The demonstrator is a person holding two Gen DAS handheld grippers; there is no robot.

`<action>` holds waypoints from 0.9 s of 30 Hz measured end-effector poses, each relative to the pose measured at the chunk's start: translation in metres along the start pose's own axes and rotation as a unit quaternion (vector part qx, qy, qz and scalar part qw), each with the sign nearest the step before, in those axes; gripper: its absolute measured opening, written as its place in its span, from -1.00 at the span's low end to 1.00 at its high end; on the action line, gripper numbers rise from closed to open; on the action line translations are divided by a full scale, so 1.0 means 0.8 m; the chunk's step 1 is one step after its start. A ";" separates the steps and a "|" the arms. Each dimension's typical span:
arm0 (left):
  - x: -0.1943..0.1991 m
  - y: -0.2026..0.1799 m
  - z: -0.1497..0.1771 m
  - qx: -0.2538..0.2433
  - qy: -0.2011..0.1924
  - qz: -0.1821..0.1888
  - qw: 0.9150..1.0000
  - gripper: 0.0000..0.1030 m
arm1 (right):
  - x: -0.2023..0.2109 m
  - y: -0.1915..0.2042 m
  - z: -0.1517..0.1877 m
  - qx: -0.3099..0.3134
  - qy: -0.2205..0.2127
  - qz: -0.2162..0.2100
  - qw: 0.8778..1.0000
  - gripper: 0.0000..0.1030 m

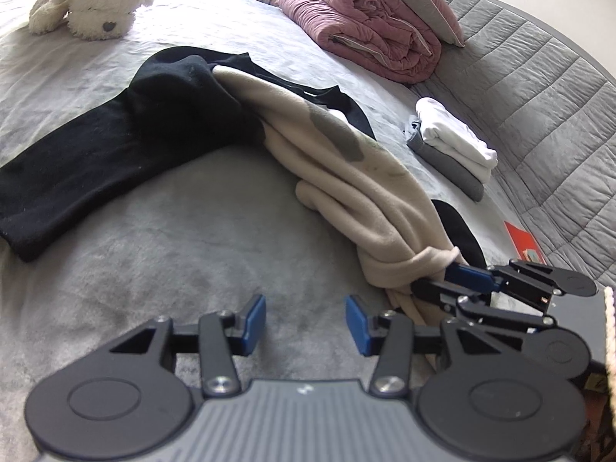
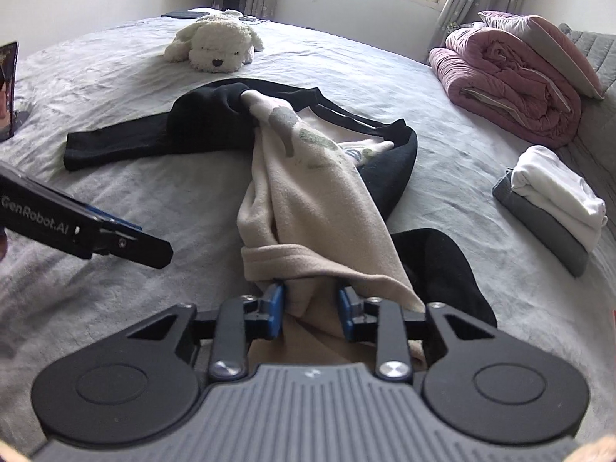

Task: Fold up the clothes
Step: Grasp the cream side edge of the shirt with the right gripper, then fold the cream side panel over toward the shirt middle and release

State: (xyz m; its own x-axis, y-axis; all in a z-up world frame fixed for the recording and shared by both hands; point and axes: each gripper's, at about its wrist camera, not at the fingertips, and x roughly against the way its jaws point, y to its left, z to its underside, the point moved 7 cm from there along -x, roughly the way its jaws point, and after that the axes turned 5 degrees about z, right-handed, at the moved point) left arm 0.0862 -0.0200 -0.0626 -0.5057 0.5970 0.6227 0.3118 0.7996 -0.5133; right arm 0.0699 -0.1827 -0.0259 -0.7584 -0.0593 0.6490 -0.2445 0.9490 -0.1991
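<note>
The left gripper [image 1: 305, 321] waits with its fingers apart and nothing in them, ready to help. To its right, the beige top [image 2: 308, 200] lies bunched on the gray bed [image 2: 134, 177], and the right gripper [image 2: 311, 308] pinches its near edge, probably to pull it flat for folding.

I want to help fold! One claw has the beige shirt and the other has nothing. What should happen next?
Probably the empty left gripper should take the beige shirt's hem beside the right gripper, which bunches it, so both can spread it flat.
</note>
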 end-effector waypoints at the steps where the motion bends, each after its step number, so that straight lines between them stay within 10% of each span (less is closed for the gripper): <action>1: 0.000 0.000 0.000 0.001 0.000 0.001 1.000 -0.07 | 0.005 -0.004 -0.003 -0.013 -0.004 -0.007 1.000 -0.58; 5: -0.001 0.000 -0.001 0.009 0.000 0.012 1.000 -0.04 | 0.030 -0.024 -0.020 -0.080 -0.036 -0.042 0.995 -0.92; 27: -0.023 -0.076 0.003 -0.085 -0.026 0.076 0.993 0.13 | 0.080 -0.071 -0.064 -0.194 -0.121 -0.113 0.967 -0.92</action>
State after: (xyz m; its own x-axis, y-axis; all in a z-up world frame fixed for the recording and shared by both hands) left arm 0.0741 -0.0800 -0.0442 -0.4823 0.7114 0.5113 0.5173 0.7023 -0.4891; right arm 0.0663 -0.2244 0.0643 -0.8423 -0.3055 0.4441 -0.2120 0.9452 0.2482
